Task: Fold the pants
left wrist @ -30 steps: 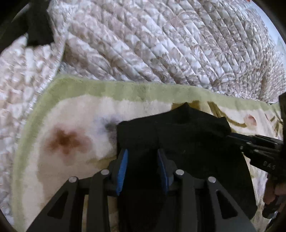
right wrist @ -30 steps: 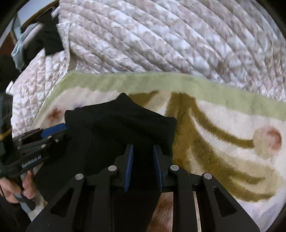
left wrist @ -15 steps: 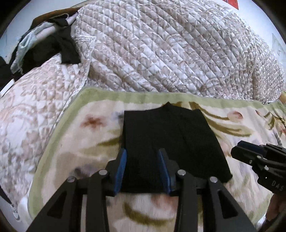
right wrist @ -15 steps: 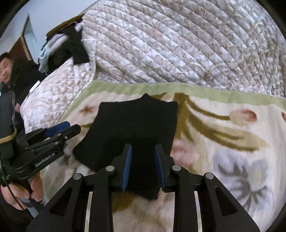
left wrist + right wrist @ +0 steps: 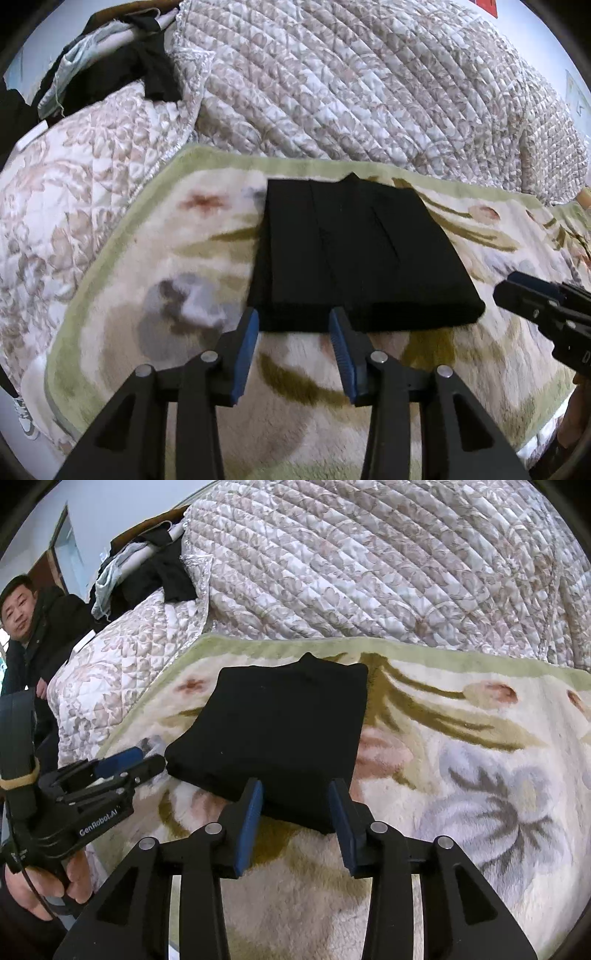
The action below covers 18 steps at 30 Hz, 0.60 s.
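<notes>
Both grippers have drawn back off the black pants [image 5: 354, 254], which a second ago lay between their pads. The left gripper [image 5: 293, 328] and right gripper [image 5: 295, 797] are opening, nothing between the blue pads. "GenRobot.AI" reads on the left gripper's side. The pants lie folded on the floral blanket [image 5: 480, 775], with bare blanket on both sides and a quilt [image 5: 369, 92] beyond.

Left tool [image 5: 291, 328] and right tool [image 5: 295, 797], both jaws opening, empty.
</notes>
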Motion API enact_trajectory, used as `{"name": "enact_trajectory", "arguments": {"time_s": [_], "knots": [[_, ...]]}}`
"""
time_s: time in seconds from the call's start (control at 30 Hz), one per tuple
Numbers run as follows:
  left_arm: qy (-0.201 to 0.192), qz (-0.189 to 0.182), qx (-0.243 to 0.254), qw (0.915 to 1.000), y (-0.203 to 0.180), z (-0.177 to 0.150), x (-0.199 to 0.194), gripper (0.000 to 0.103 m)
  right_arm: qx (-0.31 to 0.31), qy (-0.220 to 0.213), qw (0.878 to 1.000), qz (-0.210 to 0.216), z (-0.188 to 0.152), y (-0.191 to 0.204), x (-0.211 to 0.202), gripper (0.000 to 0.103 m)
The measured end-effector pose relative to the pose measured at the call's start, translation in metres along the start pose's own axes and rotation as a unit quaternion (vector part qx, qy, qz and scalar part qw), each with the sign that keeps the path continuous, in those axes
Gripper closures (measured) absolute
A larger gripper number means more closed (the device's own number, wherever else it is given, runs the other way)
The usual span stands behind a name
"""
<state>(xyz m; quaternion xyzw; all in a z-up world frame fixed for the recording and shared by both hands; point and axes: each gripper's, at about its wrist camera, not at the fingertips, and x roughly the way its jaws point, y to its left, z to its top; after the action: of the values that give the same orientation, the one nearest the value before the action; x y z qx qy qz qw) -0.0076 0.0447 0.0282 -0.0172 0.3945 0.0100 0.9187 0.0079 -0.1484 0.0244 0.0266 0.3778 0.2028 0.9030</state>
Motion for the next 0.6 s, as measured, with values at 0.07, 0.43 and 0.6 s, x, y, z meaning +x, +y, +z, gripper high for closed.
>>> {"name": "enact_trajectory", "arguments": {"time_s": [0.07,0.43,0.6], "knots": [[0.005,0.002,0.002,1.0,-0.003,-0.006,0.001,0.06,-0.001,0.0,1.0,0.004,-0.003,0.001,-0.001,0.065],[0.03,0.001,0.013,0.9995,-0.008,-0.024,0.006,0.058,-0.01,0.009,1.0,-0.016,-0.024,0.006,-0.002,0.065],[0.032,0.001,0.01,0.9995,-0.006,-0.025,0.01,0.057,-0.011,0.017,0.999,-0.027,-0.033,0.005,0.001,0.065]]}}
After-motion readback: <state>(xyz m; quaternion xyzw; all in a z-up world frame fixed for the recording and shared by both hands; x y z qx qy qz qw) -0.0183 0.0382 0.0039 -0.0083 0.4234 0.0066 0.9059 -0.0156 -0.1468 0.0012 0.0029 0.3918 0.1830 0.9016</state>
